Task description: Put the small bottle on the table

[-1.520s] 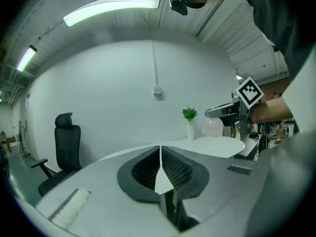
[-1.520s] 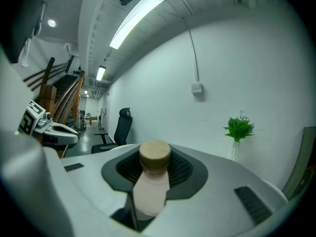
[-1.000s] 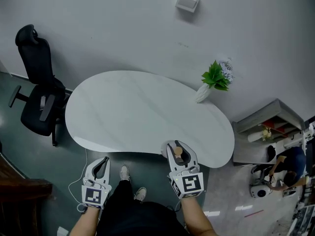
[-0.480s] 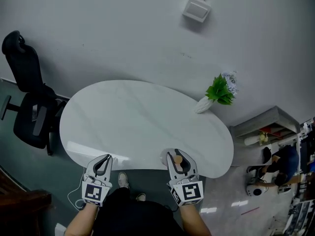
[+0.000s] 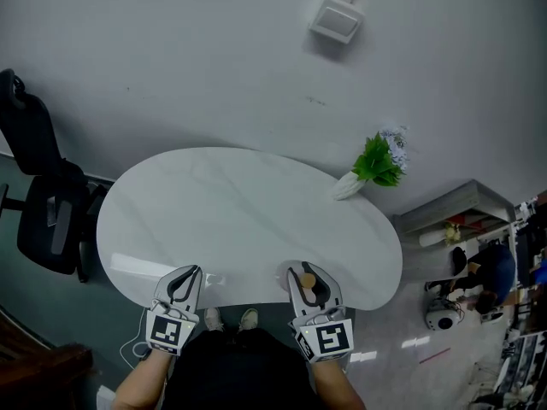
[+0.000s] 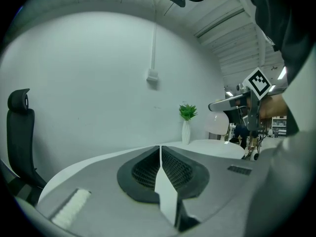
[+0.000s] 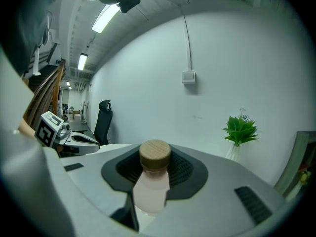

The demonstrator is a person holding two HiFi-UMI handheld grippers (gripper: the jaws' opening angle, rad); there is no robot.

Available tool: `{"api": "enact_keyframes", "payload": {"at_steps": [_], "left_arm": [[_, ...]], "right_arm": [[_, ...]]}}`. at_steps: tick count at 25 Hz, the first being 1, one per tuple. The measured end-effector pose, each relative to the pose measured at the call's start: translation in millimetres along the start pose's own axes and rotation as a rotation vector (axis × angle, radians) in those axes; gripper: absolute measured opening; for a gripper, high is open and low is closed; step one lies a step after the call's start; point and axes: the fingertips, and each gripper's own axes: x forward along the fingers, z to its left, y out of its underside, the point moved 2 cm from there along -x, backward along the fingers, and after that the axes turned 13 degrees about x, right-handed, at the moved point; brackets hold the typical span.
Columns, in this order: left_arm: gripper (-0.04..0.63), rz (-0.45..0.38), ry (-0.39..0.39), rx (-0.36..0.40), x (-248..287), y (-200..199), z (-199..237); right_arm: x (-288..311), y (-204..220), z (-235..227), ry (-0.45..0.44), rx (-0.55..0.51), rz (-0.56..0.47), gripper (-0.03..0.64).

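Note:
A small pale-pink bottle point(image 7: 150, 189) with a tan wooden-looking cap sits between the jaws of my right gripper point(image 7: 153, 181), which is shut on it. In the head view that gripper point(image 5: 308, 282) hangs over the near edge of the white oval table point(image 5: 239, 220), and the bottle's cap point(image 5: 307, 280) shows between its jaws. My left gripper point(image 5: 181, 282) is at the table's near-left edge, shut with nothing in it; its jaws meet along a thin line in the left gripper view point(image 6: 160, 164).
A white vase with a green plant point(image 5: 373, 162) stands at the table's far right. A black office chair point(image 5: 43, 212) is left of the table. A grey shelf unit point(image 5: 453, 220) and a seated person point(image 5: 483, 276) are at the right. A wall box point(image 5: 335, 20) hangs above.
The head view has shifted, so the table and both grippers sit lower and further left in it. Both grippers now reach the table's near edge. The right gripper's hold on the bottle is unchanged.

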Motion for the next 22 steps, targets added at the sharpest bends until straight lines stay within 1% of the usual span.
{"api": "enact_keyframes", "payload": {"at_steps": [4, 10, 16, 22], "left_arm": [[0.014, -0.013, -0.001, 0.003, 15, -11, -3], [0.014, -0.043, -0.059, 0.029, 25, -35, -4], [0.014, -0.005, -0.112, -0.011, 23, -32, -10], [0.014, 0.024, -0.137, -0.020, 18, -27, -17]], "right_arm": [[6, -6, -12, -0.015, -0.006, -0.009, 0.106], [15, -8, -30, -0.061, -0.006, -0.017, 0.106], [26, -3, -38, -0.114, -0.004, -0.005, 0.106], [37, 0, -47, -0.143, -0.020, 0.006, 0.106]]}}
